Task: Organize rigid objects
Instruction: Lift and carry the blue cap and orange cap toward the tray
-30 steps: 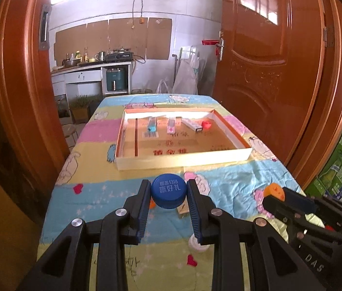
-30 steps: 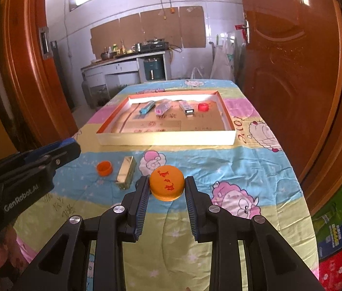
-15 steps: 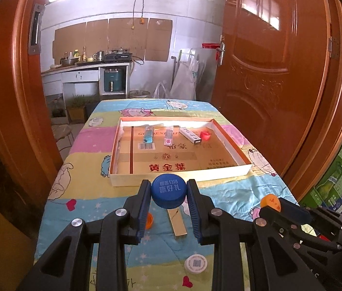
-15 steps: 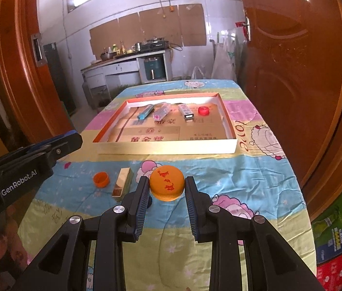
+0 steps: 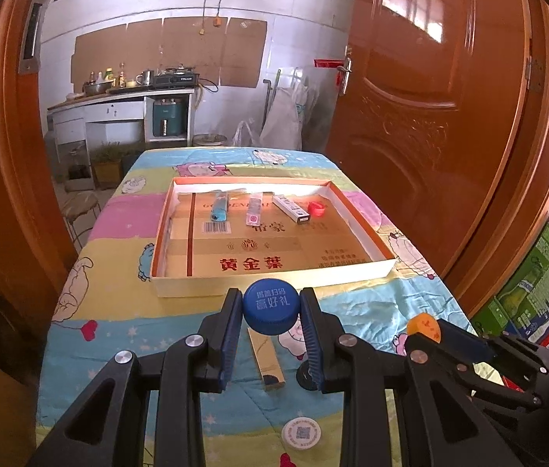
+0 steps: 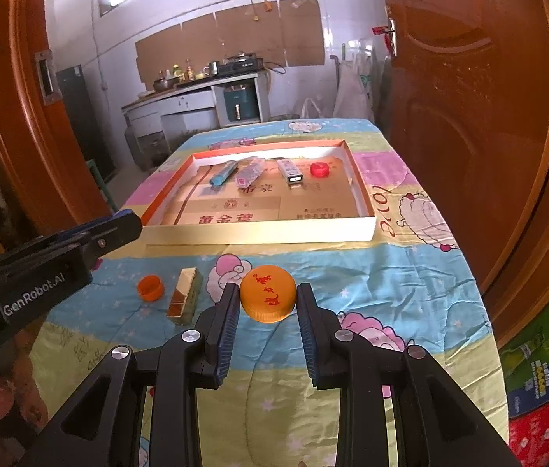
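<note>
Left gripper clamps blue cap, printed top facing camera, held above table at tray's 6 o'clock edge. Gold box lies on cloth, long axis 6-to-12, beside small orange cap at its 9 o'clock. Right gripper pinches orange cap, red print up. Tray holds blue lighter, pink lighter, white box, red cap in row along far side, long ones pointing roughly 12.

The gold box is half hidden behind the blue cap, and the kitchen bottles are way too tiny to read.
</note>
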Tool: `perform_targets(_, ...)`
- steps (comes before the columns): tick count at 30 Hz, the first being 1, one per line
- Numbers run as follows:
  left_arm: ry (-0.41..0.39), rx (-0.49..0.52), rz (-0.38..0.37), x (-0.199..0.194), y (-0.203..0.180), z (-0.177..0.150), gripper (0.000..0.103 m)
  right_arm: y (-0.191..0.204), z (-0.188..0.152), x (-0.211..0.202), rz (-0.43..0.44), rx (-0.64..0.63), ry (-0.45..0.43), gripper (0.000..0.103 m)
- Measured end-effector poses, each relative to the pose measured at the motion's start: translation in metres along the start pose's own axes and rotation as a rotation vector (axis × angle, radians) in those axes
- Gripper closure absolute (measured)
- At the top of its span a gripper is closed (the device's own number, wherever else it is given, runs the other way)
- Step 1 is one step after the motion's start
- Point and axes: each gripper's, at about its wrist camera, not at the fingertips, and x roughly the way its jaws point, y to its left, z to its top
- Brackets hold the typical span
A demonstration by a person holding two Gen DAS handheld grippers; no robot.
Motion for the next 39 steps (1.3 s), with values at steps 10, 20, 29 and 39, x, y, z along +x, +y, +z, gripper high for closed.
perform_targets(10,0.006,-0.013,0.012,0.004,0.008,0.006,0.072,0.008,0.01,0.008,0.022,-0.025,0.004,0.073)
perform_targets(20,0.038,-0.02,0.009,0.02,0.01,0.008,0.072,0.007,0.019,0.018,0.021,-0.025,0.011,0.073)
perform_targets(29,0.038,-0.021,0.049,0.033,0.019,0.032,0.072,-0.008,0.043,0.027,0.027,-0.01,-0.006,0.073)
perform_targets(39,0.06,-0.047,0.067,0.056,0.032,0.051,0.072,-0.016,0.07,0.048,0.043,-0.013,0.003,0.073)
